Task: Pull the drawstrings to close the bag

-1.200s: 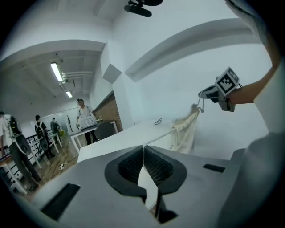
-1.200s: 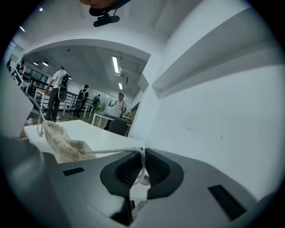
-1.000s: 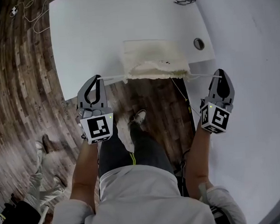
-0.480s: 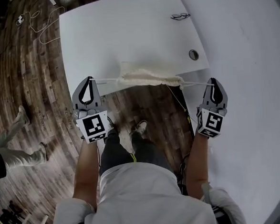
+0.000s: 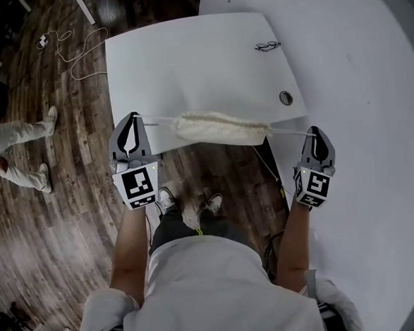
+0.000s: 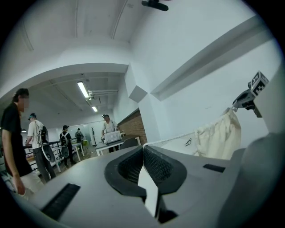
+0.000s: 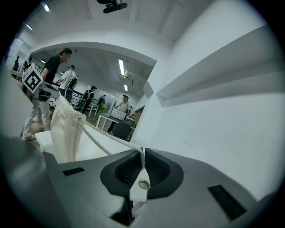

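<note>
A cream cloth bag (image 5: 218,127) hangs bunched up between my two grippers, above the front edge of the white table (image 5: 186,64). My left gripper (image 5: 134,119) is shut on the left drawstring (image 5: 160,118), which runs taut to the bag. My right gripper (image 5: 313,131) is shut on the right drawstring (image 5: 289,130). In the left gripper view the jaws (image 6: 143,148) pinch the cord, and the bag (image 6: 218,136) dangles to the right. In the right gripper view the jaws (image 7: 142,153) clamp the cord (image 7: 95,136), which leads left to the bag (image 7: 64,129).
A pair of glasses (image 5: 268,46) lies at the table's far right. A round cable hole (image 5: 285,98) is near its right front corner. A white wall (image 5: 373,114) stands close on the right. Another person's legs (image 5: 15,150) and a loose cable (image 5: 79,53) are on the wooden floor at left.
The bag went from lying spread on the table to hanging gathered in a narrow roll between the grippers. Both grippers kept hold of the cords, which are pulled tighter.
</note>
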{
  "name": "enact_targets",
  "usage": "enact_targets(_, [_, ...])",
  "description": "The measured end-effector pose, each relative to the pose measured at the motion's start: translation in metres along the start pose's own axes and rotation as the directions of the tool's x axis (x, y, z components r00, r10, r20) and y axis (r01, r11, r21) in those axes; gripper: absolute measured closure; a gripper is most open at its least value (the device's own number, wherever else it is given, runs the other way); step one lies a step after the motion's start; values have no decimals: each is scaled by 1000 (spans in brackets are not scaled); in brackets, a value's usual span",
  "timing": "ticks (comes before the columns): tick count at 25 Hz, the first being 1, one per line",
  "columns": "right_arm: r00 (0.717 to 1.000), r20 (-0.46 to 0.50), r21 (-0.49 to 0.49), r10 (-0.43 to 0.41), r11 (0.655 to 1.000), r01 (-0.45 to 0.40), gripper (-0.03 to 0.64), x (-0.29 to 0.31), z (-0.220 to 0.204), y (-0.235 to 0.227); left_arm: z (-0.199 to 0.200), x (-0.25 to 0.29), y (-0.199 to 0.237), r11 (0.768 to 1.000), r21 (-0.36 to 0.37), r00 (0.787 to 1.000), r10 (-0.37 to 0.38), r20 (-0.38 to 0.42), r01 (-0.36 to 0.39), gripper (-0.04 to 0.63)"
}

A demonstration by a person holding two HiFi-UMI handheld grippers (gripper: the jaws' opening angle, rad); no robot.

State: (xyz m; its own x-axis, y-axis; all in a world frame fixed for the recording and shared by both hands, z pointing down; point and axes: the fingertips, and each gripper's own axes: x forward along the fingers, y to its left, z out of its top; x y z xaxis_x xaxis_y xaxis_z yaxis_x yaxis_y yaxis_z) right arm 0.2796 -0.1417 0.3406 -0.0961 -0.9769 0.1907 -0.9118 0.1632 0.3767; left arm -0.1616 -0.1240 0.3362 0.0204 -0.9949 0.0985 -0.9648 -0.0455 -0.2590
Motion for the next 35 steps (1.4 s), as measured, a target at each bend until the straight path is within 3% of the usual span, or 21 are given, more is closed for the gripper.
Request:
enact_targets(9, [999,43,61,-28,998,26,572,-5,20,-10,29,-10,24,1000,13,999,17,47,-18,575])
enact_targets(17, [993,95,71,-74,995,68,573,-11,46,-30,30,-11,45,998,-46,998,46,51,-43,577])
enact_targets(23, [989,110,50,-99,994,94,573,-19,56,-41,38,-5,51,998,-13,996,65,65,-64,578])
enact_targets(35, [988,117,26,-104,994,102,572,-21,63,-39,37,6,63,996,-31,995,82,61,-80,578])
